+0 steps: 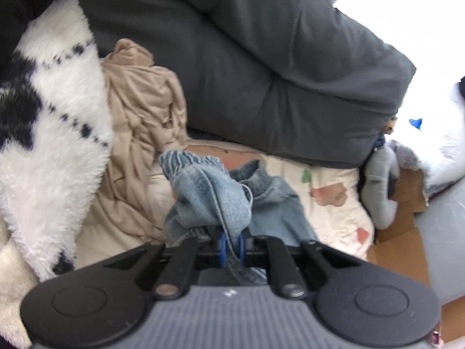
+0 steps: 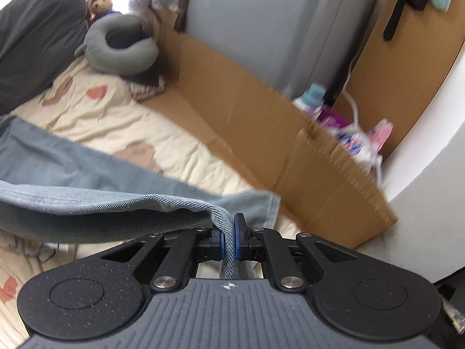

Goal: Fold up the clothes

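Light blue jeans (image 1: pixel 215 197) lie bunched on the cream patterned bedsheet (image 1: pixel 328 203), waistband end up. My left gripper (image 1: pixel 231 247) is shut on a fold of that denim, which drapes over its blue pads. In the right wrist view the same jeans (image 2: pixel 87 180) stretch leftward, lifted off the bedsheet (image 2: pixel 116 122). My right gripper (image 2: pixel 229 242) is shut on the hem edge of a leg, cloth pinched between the blue pads. A crumpled beige garment (image 1: pixel 139 133) lies left of the jeans.
A dark grey pillow (image 1: pixel 261 67) lies behind the jeans, a fluffy white-and-black blanket (image 1: pixel 43 145) at left. A grey neck pillow (image 2: pixel 122 46) sits at the bed's head. Flattened cardboard (image 2: pixel 261 133) lines the bed's right side, with a detergent bottle (image 2: pixel 314 96) and packets beyond.
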Motion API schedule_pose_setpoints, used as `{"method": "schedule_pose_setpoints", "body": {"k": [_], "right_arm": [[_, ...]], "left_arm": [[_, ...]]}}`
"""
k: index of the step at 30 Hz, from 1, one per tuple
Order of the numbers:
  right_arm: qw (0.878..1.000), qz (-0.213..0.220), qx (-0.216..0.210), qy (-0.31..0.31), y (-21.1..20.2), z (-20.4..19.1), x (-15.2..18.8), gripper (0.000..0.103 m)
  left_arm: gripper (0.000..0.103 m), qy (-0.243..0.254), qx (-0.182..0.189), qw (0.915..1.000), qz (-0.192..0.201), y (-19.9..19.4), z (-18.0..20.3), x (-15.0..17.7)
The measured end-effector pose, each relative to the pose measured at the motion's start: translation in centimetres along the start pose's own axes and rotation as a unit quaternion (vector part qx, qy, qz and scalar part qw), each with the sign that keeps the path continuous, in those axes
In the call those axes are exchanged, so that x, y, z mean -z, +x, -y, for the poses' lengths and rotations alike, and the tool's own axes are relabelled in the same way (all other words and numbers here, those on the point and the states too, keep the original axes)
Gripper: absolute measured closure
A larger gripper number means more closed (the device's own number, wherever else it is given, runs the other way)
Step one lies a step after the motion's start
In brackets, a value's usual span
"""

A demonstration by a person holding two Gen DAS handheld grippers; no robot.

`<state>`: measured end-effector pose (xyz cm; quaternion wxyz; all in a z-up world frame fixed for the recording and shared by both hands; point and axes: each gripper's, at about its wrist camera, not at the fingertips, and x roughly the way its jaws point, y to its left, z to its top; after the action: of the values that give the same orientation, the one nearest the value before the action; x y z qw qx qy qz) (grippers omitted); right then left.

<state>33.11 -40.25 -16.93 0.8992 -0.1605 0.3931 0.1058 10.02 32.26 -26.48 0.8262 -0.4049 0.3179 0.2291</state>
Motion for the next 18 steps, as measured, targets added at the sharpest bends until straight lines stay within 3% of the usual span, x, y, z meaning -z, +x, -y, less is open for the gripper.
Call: {"method": "schedule_pose_setpoints", "body": {"k": [3,6,18], "right_arm": [[1.000,0.017,0.009,0.000,-1.3,1.0,-1.1,0.099],[1.000,0.005,0.008,0.006,-1.3,1.5,0.2,0.099],[0.991,-0.121,-0.021,0.049,1.9,-0.6,13.6,0.098]], "left_arm": [[0.095,0.009,0.008,0.9999,-0.005,-1.0,0.4,0.2],[0.095,0.012,0.002,0.9997,-0.021,-1.5,-0.5,1.0],[0.096,0.027,-0.064,0.9938,-0.087,-0.1,-6.3,5.0]]}}
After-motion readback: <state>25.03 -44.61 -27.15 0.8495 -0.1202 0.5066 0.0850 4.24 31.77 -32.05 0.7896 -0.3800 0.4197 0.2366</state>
